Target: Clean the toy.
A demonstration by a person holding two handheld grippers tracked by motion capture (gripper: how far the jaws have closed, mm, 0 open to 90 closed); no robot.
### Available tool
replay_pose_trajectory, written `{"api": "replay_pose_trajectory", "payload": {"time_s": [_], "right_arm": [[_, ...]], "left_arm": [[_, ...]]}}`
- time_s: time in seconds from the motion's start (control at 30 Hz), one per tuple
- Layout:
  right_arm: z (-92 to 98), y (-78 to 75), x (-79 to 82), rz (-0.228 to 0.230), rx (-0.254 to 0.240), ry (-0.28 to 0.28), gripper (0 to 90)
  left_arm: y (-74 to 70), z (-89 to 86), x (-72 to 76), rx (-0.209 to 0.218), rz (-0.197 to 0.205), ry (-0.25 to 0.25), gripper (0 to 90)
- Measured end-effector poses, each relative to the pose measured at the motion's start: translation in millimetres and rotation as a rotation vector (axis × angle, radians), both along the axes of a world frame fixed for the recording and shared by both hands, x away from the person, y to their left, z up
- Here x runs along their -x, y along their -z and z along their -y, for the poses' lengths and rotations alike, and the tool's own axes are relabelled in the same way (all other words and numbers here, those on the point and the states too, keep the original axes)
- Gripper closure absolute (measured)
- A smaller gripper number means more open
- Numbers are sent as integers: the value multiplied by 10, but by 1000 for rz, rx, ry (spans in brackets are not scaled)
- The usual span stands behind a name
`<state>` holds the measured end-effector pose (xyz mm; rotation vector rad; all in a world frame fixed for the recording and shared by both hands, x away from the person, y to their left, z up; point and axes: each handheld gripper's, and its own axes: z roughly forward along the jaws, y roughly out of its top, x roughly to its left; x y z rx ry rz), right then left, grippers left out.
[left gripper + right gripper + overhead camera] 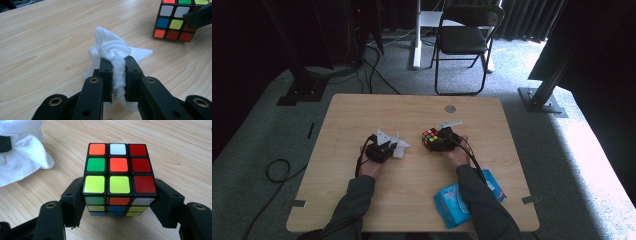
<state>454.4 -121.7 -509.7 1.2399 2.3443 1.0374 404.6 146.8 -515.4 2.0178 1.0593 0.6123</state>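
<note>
The scrambled, black-framed colour puzzle cube [119, 176] sits near the centre of the pale wooden table [362, 200], clamped on two opposite sides by the right gripper [119, 202]. At its nine o'clock, just beside it, the left gripper [118, 77] pinches a crumpled white tissue [112, 50]. The likely step is wiping the cube: it calls for a steady right-hand hold and light tissue strokes across the top face. A blue wipes packet [449, 200] lies at five o'clock.
</note>
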Motion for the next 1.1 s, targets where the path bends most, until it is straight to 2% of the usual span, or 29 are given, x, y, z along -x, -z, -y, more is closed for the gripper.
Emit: {"api": "replay_pose_trajectory", "payload": {"time_s": [0.5,0.7,0.87,0.97,1.1], "right_arm": [[-10,23,-5,-14,7,-10,340],[-30,39,5,-17,43,-29,331],[-13,29,-4,-34,-14,-43,247],[-15,17,4,-23,-24,-50,220],[-3,-16,22,5,-46,-52,214]], "left_arm": [[76,-18,-18,-11,-31,-16,764],[93,-6,-13,-12,-44,-13,724],[100,7,-6,-9,-53,-4,624],[89,11,-3,0,-59,3,547],[62,23,8,11,-43,3,453]]}}
